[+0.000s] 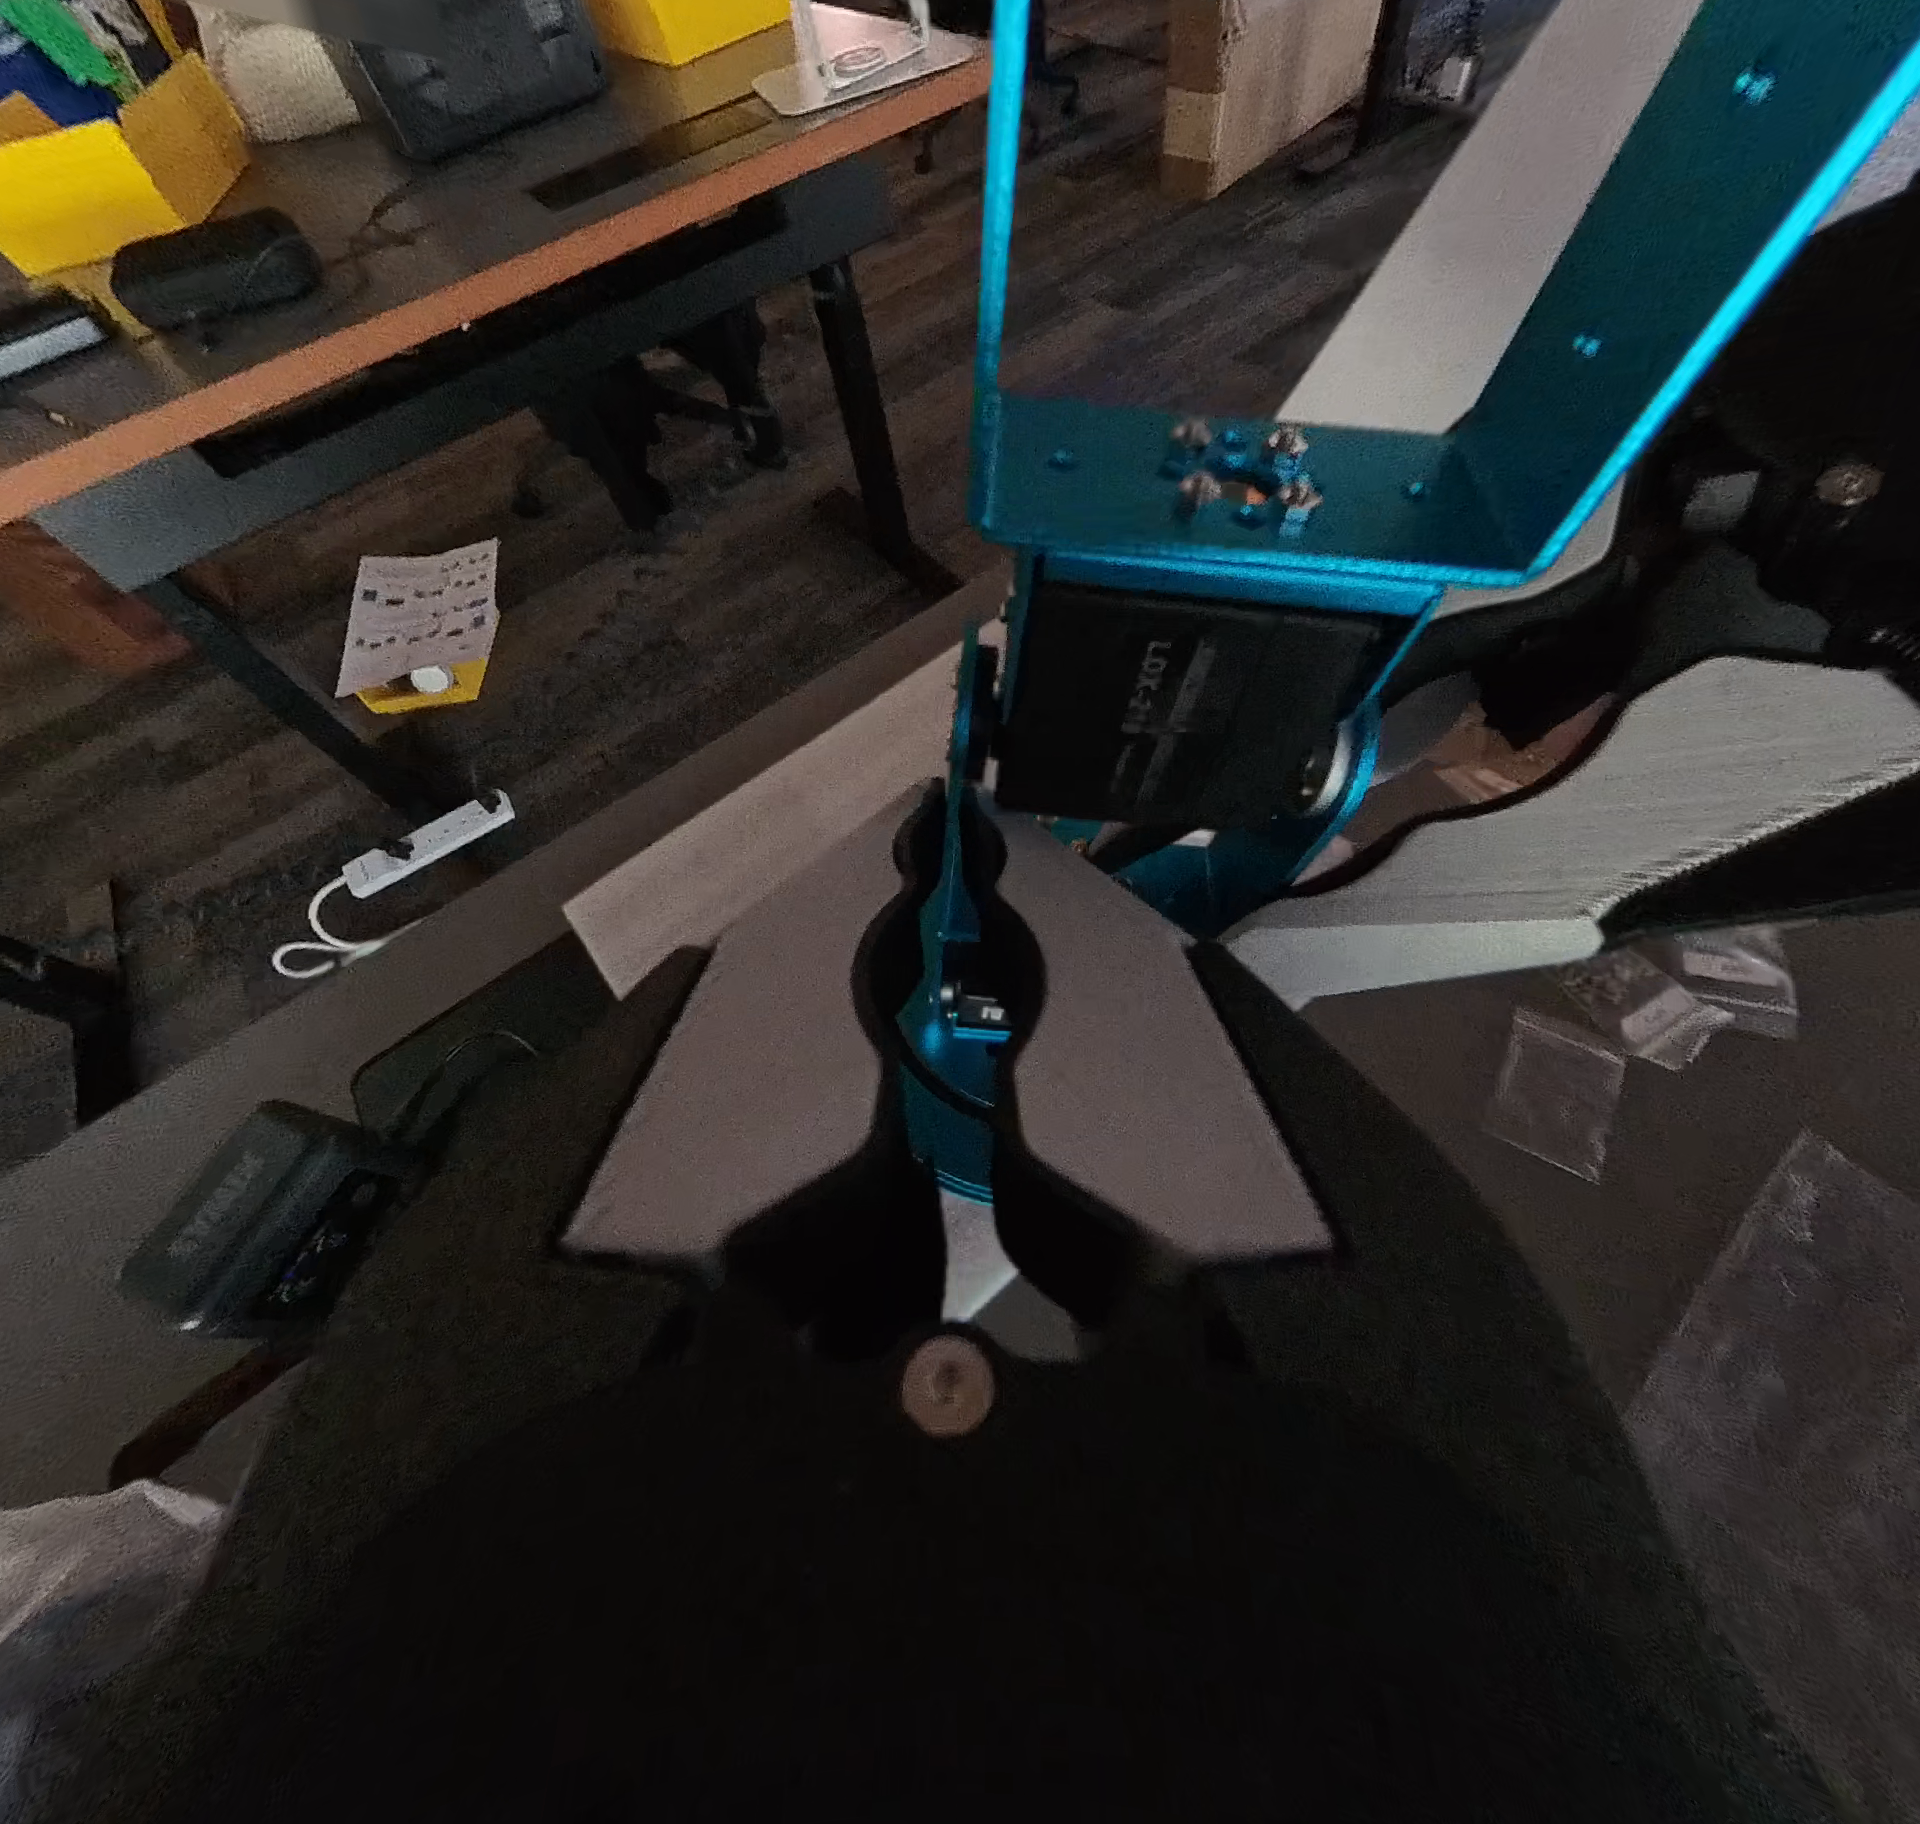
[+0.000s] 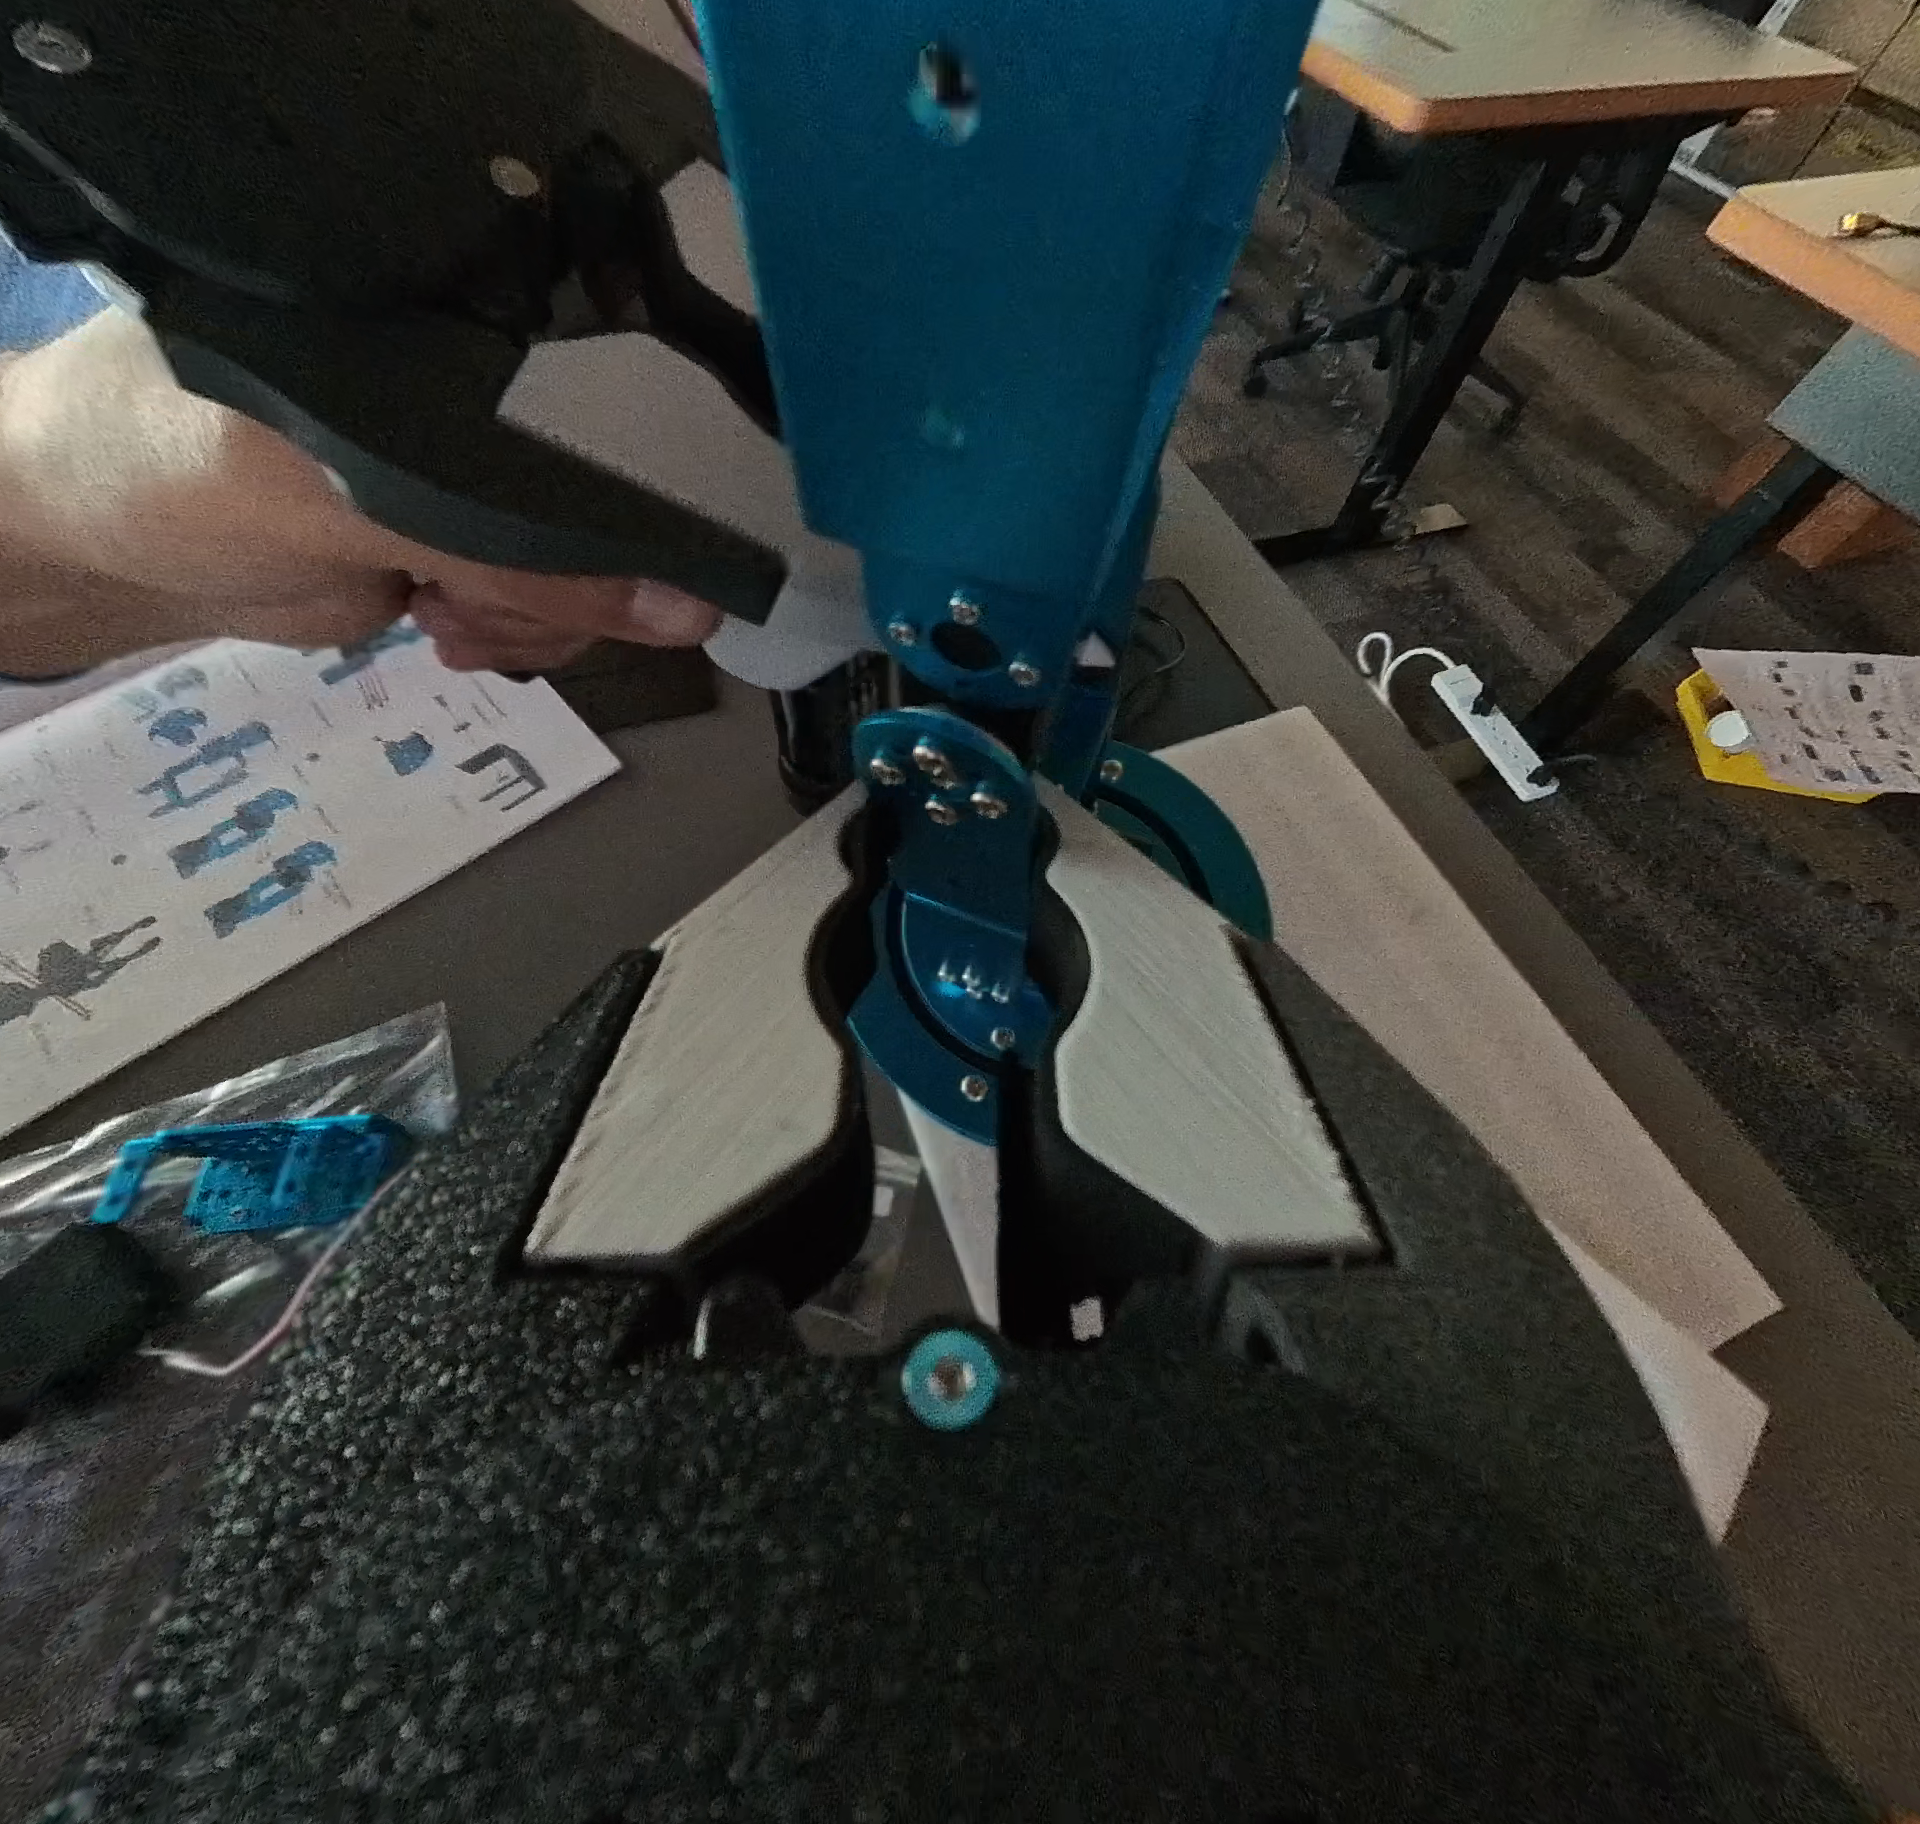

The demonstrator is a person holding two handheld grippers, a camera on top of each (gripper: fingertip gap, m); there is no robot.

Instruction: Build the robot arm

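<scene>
A blue metal robot-arm assembly stands on the dark table [image 2: 582, 891]. It has a U-shaped bracket [image 1: 1226, 486] above a black servo [image 1: 1174, 704], and a long blue bracket [image 2: 987, 268] over a blue round base [image 2: 1205, 839]. My left gripper [image 1: 961, 839] is shut on a thin blue plate [image 1: 951, 901] low on the assembly. My right gripper [image 2: 951, 839] is shut on a blue screw-studded plate [image 2: 956, 901] at the foot of it. The right gripper's finger also shows in the left wrist view [image 1: 1662, 808]. The left gripper's black body [image 2: 395, 320], held by a hand [image 2: 312, 548], shows beside the long bracket.
A printed instruction sheet [image 2: 260, 818] and a plastic bag with a small blue bracket [image 2: 249, 1172] lie to the left. Small plastic bags [image 1: 1621, 1026], a black box [image 1: 270, 1213] and a pale sheet [image 2: 1455, 995] lie on the table. A power strip [image 1: 426, 839] and desks [image 1: 416, 320] are beyond.
</scene>
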